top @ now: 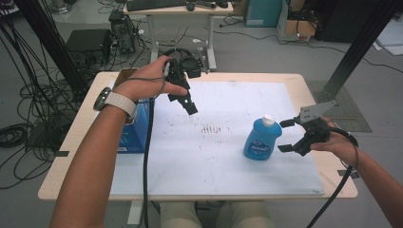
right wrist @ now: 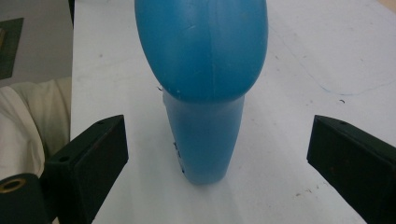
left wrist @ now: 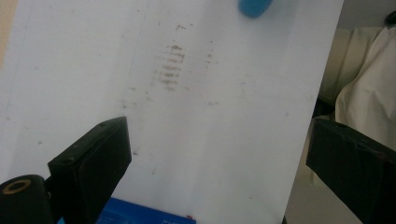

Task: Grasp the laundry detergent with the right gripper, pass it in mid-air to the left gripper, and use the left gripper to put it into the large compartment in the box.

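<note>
Bottle [top: 259,140], blue with a white cap, stands upright on the white mat [top: 223,171] toward the right side of the worktop [top: 71,142], and the right tongs [top: 286,136] sit just beside it, jaws spread wide and holding nothing. In the right gripper view the bottle [right wrist: 203,93] stands centred between the two black jaws, so the sound move would be to ease straight forward until the narrower body sits fully between the pads, then close squarely across it, low enough that the upright bottle does not tip. The left tongs [top: 184,102] hang above the mat near the far left, jaws open and empty, well apart from the bottle. A blue box [top: 135,135] lies at the left edge. Open mat lies between the two tongs and toward the near edge, giving free room; the right edge is near the right hand.
</note>
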Tool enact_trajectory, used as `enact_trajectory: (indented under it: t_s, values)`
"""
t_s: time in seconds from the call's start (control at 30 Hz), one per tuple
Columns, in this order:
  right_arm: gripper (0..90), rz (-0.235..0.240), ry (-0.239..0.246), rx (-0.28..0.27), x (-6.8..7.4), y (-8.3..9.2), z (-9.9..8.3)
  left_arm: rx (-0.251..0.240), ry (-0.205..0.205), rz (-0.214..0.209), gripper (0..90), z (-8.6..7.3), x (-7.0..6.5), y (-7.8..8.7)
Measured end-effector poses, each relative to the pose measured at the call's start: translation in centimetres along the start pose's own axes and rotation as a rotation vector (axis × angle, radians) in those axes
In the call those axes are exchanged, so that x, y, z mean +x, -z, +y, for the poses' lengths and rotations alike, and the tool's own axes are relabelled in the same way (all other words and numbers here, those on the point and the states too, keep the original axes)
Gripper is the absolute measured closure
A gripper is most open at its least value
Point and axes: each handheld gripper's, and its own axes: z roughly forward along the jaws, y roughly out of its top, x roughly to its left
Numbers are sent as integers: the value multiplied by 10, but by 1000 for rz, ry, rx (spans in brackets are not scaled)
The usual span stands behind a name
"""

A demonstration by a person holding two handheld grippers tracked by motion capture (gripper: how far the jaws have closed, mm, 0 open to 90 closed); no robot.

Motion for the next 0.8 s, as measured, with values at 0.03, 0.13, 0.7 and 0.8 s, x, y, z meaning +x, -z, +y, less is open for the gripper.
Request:
enact_trajectory:
  t_s: [0.03,0.13,0.7,0.8]
  values:
    - [52,1,1,-1,0,0,0,0,-2,0,69,0,0,0]
    - [52,0,0,-1,0,0,0,-2,0,0,69,0,0,0]
    - [49,5,-8,-7,0,0,1,-6,1,2,70,-2,0,0]
    - [50,5,-8,-8,0,0,1,-5,1,2,70,-2,0,0]
